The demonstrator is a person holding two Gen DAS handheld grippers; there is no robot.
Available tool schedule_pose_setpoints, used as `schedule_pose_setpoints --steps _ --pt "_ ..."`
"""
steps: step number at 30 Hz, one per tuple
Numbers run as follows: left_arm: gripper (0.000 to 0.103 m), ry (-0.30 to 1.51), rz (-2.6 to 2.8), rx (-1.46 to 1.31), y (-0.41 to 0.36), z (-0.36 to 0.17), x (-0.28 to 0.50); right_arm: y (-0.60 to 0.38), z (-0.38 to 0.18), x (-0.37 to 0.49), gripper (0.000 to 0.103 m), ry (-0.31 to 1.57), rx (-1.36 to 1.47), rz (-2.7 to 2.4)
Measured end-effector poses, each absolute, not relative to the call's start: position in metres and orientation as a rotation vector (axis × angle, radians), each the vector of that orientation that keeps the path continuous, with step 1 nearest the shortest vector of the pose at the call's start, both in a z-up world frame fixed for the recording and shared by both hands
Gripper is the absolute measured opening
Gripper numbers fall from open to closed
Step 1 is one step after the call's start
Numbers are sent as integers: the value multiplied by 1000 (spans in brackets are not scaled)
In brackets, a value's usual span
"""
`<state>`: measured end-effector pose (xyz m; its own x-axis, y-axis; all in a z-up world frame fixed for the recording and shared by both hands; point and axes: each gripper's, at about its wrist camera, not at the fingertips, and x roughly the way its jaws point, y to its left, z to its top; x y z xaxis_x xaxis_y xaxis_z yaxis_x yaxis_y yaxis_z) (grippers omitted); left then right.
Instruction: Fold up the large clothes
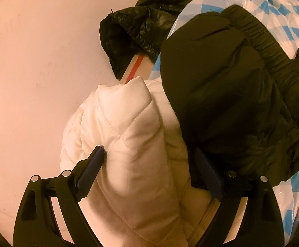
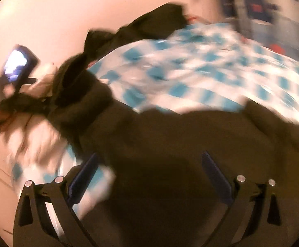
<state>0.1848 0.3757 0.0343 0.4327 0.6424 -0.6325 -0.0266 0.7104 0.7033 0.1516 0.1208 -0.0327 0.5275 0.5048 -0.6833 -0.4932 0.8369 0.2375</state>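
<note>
A white quilted puffer jacket (image 1: 128, 144) lies bunched between the fingers of my left gripper (image 1: 149, 152), whose jaws stand wide apart around it. A black puffer jacket (image 1: 231, 94) overlaps its right side and hides the right finger's tip. In the blurred right wrist view, the black jacket (image 2: 170, 154) fills the lower frame under my right gripper (image 2: 149, 156), which is open above it. The left gripper's handle with a lit screen (image 2: 17, 61) shows at far left.
A second shiny black garment (image 1: 137, 30) lies beyond on the pale floor (image 1: 36, 72). A blue-and-white checked plastic sheet (image 2: 211, 72) covers the surface under the clothes; it also shows in the left wrist view (image 1: 283, 6). Blurred furniture stands at top right.
</note>
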Motion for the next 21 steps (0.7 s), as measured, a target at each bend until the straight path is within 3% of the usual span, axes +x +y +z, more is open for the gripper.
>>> schedule_pose_setpoints --steps 5,8,11,16,21 --pt "86 977 409 623 380 51 159 259 -19 225 96 945 -35 646" --pt "86 850 375 549 385 84 113 297 34 233 96 864 154 849" --pt "86 748 271 500 378 103 54 338 78 229 96 801 172 986" --pt "86 752 135 559 351 76 3 424 88 216 96 982 97 1167" --pt "86 790 67 497 339 52 -4 403 122 196 96 865 102 1136"
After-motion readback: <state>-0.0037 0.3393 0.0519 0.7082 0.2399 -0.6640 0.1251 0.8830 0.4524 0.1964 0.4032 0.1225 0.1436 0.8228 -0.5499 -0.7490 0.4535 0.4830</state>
